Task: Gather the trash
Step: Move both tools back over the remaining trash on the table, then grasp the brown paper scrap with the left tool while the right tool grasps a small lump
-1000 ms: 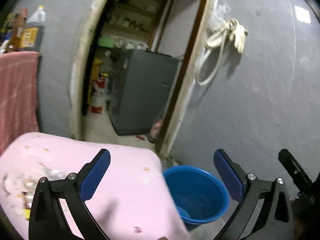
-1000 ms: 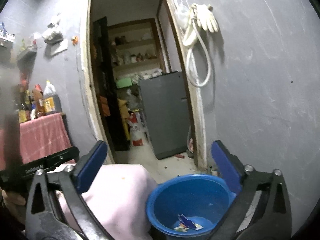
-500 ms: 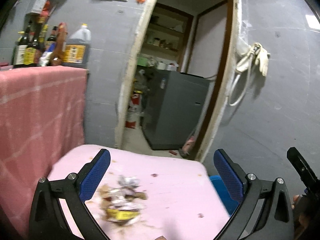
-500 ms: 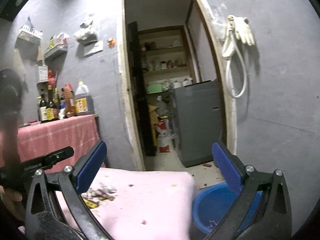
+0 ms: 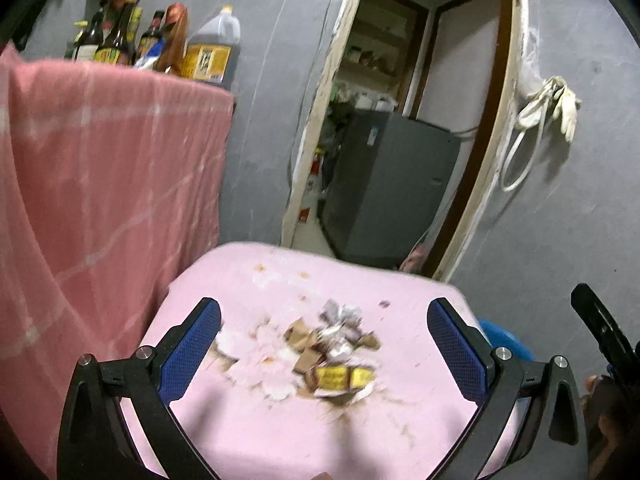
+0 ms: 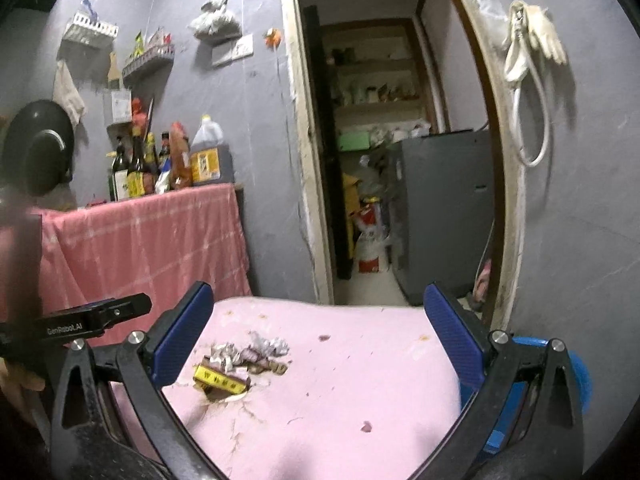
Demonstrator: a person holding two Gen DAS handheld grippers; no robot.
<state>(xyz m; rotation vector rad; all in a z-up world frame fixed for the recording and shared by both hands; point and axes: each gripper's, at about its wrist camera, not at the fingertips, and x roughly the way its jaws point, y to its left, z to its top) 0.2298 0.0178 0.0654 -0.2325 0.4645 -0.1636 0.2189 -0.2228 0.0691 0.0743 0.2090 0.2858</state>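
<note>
Looking down now at the pink table (image 5: 280, 432), both grippers have swung away from the blue tub (image 6: 576, 368). A second ago the tub filled the middle of both views. Now only its edge peeks out past the far right side of the table.

That means the next piece of trash is the goal, I think. The trash pile (image 5: 332, 352) sits on the table, close to the middle, a bit toward the pink cloth (image 5: 100, 184) side. It has crumpled silver paper, brown bits and a yellow wrapper (image 6: 218, 378).

The left gripper (image 5: 324, 344) hangs right over the pile with its jaws wide apart and nothing in them. The right gripper (image 6: 316, 332) is also wide apart and empty, with the pile near its left finger.

The left one looks best placed to go down and pinch some. The bits are small and loose, so some may slip out.
</note>
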